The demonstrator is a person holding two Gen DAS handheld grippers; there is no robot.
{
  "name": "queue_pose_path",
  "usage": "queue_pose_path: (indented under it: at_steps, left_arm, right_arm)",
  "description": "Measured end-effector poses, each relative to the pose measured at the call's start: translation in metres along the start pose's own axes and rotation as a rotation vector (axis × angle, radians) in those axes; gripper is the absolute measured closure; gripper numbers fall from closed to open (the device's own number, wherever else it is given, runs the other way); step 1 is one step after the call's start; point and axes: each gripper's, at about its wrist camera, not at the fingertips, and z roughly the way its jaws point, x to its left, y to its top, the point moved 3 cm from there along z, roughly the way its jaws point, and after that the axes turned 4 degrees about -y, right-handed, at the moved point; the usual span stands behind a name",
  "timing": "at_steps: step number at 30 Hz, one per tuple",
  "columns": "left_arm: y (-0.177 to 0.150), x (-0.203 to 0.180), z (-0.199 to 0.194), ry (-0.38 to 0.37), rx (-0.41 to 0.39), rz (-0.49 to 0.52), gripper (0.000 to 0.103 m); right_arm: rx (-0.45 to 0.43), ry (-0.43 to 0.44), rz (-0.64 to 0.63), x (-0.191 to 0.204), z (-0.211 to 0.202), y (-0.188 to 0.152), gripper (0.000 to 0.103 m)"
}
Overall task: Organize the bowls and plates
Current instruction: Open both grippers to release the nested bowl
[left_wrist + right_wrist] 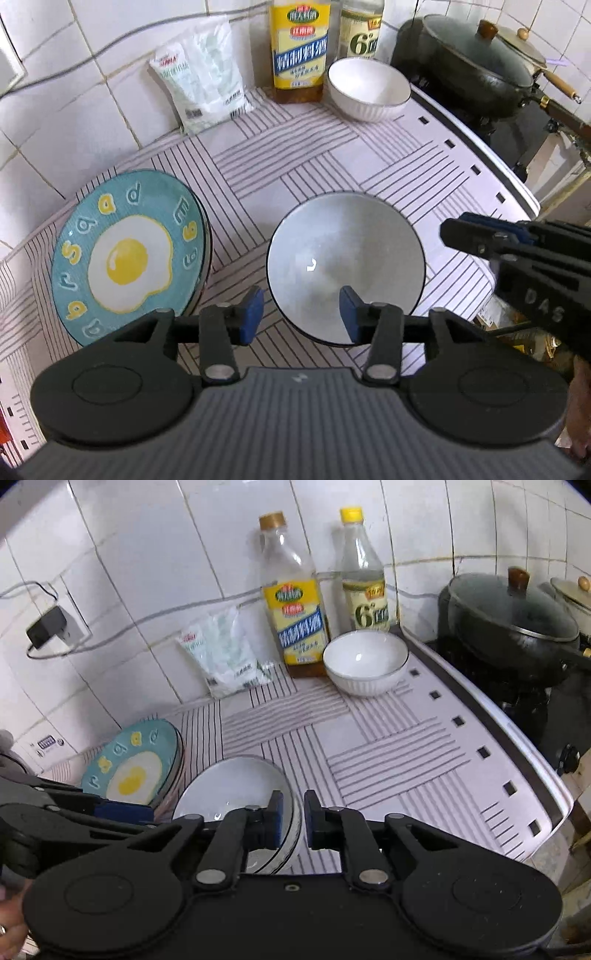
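Observation:
A grey-white bowl (347,266) with a dark rim sits on the striped mat (295,166). Beside it on the left, a teal fried-egg plate (129,254) tops a small stack of plates. My left gripper (301,312) is open. It straddles the bowl's near-left rim, one pad outside and one inside, neither touching. My right gripper (294,819) is open only a narrow gap. The right rim of the bowl (236,786) shows in that gap, with no pad pressing on it. In the left wrist view the right gripper (454,232) hovers just off that rim. A white ribbed bowl (365,662) stands at the back.
Two bottles (295,602) (364,576) and a white bag (225,653) line the tiled wall. A lidded black wok (509,627) sits on the stove to the right, beyond the counter's edge (517,731). A charger (46,627) is plugged in at the left.

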Motion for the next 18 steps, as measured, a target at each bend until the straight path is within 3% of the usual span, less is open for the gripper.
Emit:
queue_pose_path:
  at_steps: [6, 9, 14, 18]
  left_arm:
    - [0.017, 0.007, -0.012, -0.004, -0.048, -0.025, 0.053]
    - [0.029, 0.011, -0.014, -0.014, -0.074, -0.040, 0.052]
    - [0.053, 0.017, -0.013, -0.067, -0.123, -0.055, 0.048]
    - [0.068, 0.024, -0.009, -0.092, -0.155, -0.061, 0.043]
  right_arm:
    - [-0.160, -0.010, -0.172, 0.002, -0.028, 0.015, 0.083]
    - [-0.228, -0.032, -0.264, 0.008, -0.038, 0.023, 0.075]
    - [-0.232, -0.054, -0.270, -0.002, -0.024, 0.041, 0.061]
    - [-0.220, -0.052, -0.231, -0.015, -0.003, 0.050, 0.057]
